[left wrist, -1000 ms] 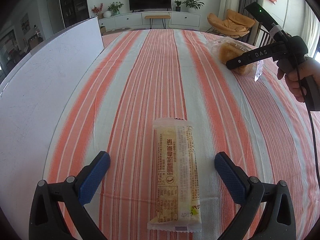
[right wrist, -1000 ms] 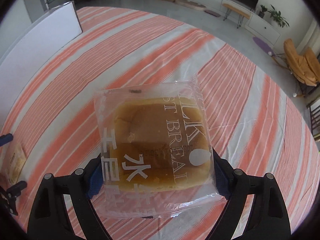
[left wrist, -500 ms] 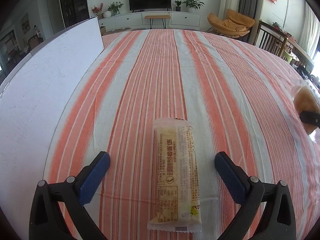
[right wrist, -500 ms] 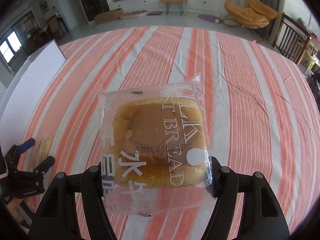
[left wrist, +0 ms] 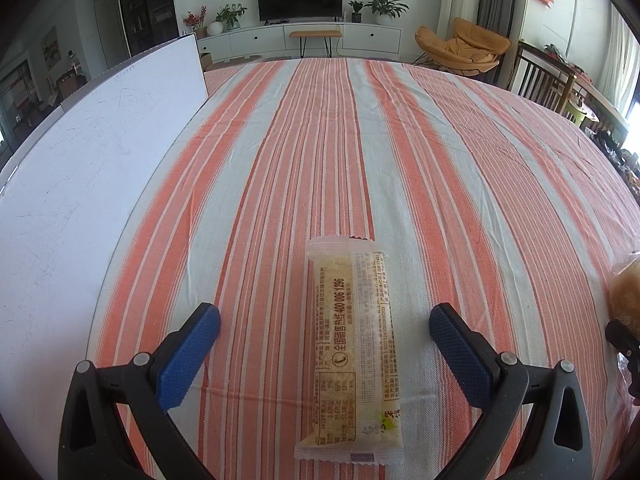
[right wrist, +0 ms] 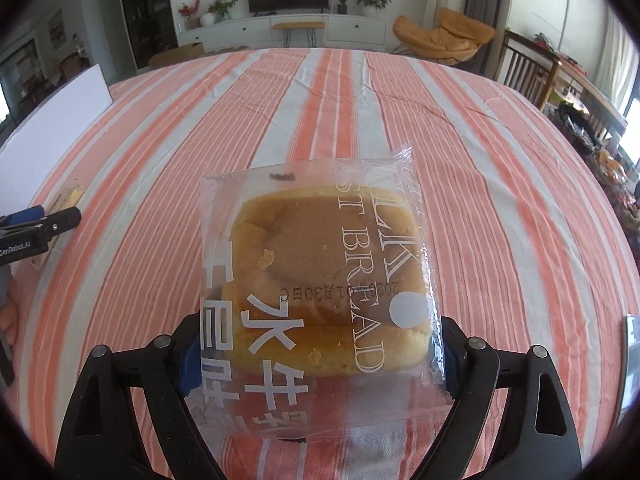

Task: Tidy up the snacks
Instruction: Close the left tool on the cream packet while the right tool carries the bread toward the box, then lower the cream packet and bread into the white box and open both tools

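Observation:
A long yellow snack bar in a clear wrapper [left wrist: 352,344] lies flat on the striped tablecloth, lengthwise between the blue pads of my left gripper [left wrist: 325,332]. That gripper is open and does not touch it. My right gripper [right wrist: 316,348] is shut on a square milk bread in a clear bag [right wrist: 320,296] and holds it above the cloth. The bread's edge [left wrist: 626,292] shows at the far right of the left wrist view. The left gripper [right wrist: 36,224] and the bar's end [right wrist: 68,198] show at the left of the right wrist view.
A white board [left wrist: 80,184] stands along the table's left side; it also shows in the right wrist view [right wrist: 52,128]. The orange-and-white striped tablecloth [left wrist: 360,140] covers the table. Chairs [left wrist: 548,84] stand past the right edge.
My right gripper has carried the bread from the far right of the table back toward the near right, turning to face along the table. The left gripper and the bar have not moved.

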Action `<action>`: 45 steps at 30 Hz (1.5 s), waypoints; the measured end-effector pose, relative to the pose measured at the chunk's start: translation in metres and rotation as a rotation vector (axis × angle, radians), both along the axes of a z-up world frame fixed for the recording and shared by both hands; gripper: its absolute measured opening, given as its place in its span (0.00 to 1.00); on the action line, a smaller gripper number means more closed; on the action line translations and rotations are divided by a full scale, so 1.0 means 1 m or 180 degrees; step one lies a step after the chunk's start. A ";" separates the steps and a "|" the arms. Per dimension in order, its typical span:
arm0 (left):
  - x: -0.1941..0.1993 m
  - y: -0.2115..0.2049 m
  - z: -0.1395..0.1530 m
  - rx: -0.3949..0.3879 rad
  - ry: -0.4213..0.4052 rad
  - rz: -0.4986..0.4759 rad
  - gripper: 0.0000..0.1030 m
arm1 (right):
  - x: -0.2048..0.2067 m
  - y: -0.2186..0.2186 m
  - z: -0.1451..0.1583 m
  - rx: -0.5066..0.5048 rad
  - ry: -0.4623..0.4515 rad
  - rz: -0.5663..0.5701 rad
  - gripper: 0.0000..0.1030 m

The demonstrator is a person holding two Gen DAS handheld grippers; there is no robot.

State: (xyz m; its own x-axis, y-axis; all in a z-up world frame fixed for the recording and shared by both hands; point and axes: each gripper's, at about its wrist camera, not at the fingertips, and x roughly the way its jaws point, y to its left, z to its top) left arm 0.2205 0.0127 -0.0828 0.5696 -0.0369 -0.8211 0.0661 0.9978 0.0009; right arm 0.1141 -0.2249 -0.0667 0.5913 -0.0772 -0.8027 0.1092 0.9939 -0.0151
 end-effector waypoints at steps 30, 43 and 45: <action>-0.042 0.020 0.053 -0.0689 0.0413 -0.0374 0.26 | -0.011 -0.017 0.059 0.0845 0.0560 0.0094 0.69; -0.075 0.232 0.199 -0.0813 -0.0225 0.0642 0.26 | 0.046 0.242 0.206 0.1174 -0.0148 0.1763 0.69; -0.074 0.267 0.184 -0.0629 -0.0152 0.0914 0.26 | 0.054 0.293 0.207 0.1140 -0.0160 0.1979 0.69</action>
State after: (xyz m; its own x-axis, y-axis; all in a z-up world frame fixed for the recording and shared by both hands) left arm 0.1464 0.2795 0.1009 0.6174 -0.0252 -0.7862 -0.2127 0.9569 -0.1977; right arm 0.1678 0.0686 0.1406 0.4772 0.5489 -0.6862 -0.4866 0.8153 0.3137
